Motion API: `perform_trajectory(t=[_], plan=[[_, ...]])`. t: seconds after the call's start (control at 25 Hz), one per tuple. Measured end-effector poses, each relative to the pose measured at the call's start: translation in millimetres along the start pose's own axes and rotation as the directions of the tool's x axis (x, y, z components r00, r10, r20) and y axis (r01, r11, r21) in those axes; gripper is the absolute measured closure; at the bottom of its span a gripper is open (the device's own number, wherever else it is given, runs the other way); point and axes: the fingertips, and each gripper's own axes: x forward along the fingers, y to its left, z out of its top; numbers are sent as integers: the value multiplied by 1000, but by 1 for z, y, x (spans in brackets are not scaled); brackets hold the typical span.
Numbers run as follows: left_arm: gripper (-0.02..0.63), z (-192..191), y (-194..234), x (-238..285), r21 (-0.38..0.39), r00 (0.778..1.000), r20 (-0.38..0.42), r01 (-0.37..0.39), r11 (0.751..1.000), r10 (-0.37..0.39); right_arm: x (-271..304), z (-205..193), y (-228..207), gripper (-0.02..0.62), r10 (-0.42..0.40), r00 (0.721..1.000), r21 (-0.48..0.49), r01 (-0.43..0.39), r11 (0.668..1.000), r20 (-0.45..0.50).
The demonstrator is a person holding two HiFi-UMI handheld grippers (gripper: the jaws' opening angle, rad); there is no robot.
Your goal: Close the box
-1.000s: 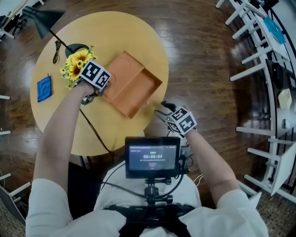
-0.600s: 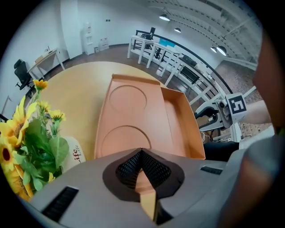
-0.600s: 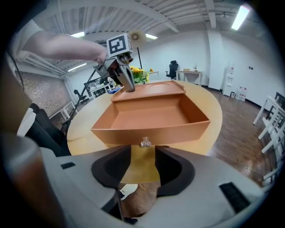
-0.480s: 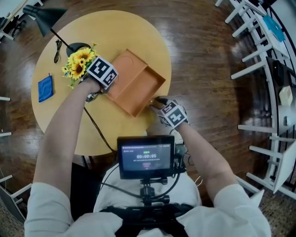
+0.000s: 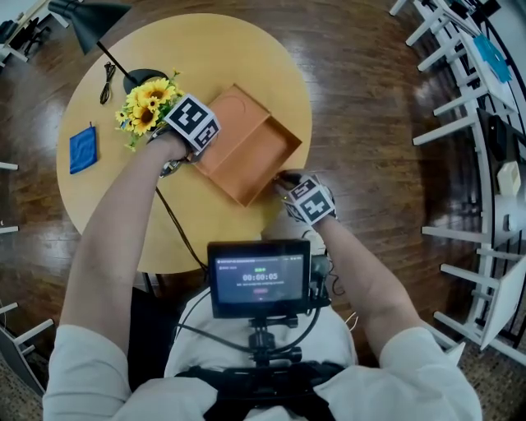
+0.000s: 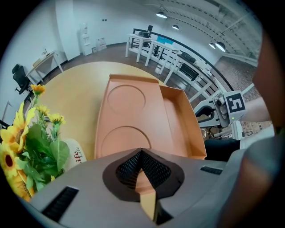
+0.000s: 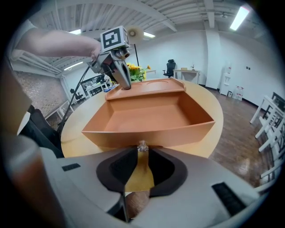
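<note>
An orange box (image 5: pixel 269 152) lies open on the round wooden table (image 5: pixel 107 197), its lid (image 5: pixel 233 119) flat beside the tray. My left gripper (image 5: pixel 194 156) is shut on the lid's near edge (image 6: pixel 141 167), and a strip of orange card shows between its jaws. My right gripper (image 5: pixel 280 178) is at the tray's front wall (image 7: pixel 147 133). Its jaws have just been closing, and a small clear knob (image 7: pixel 142 146) on that wall sits between the fingertips. The tray's inside looks bare.
A bunch of sunflowers (image 5: pixel 146 105) stands just left of the lid. A blue cloth (image 5: pixel 82 149) lies further left, and a black lamp (image 5: pixel 92 15) with its cable is at the back. White desks (image 5: pixel 460 74) stand to the right. A screen (image 5: pixel 261 276) hangs below the table's edge.
My right gripper has moved from beyond the table's rim up to the tray's front wall, and its jaws have gone from wide apart to closed round the knob. The left gripper has kept still.
</note>
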Motion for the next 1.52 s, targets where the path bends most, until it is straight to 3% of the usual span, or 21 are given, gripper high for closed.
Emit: perform_trajectory(t=[0.92,1.52], plan=[[592,-8,9,3,60,1000,-22,21,998,-20,18,15,4,520,16,999,-8,-17,1000,-39],[592,-6,2,0,96,999,-33,18,995,-15,23,35,10,520,23,1000,-11,-24,1000,-4]])
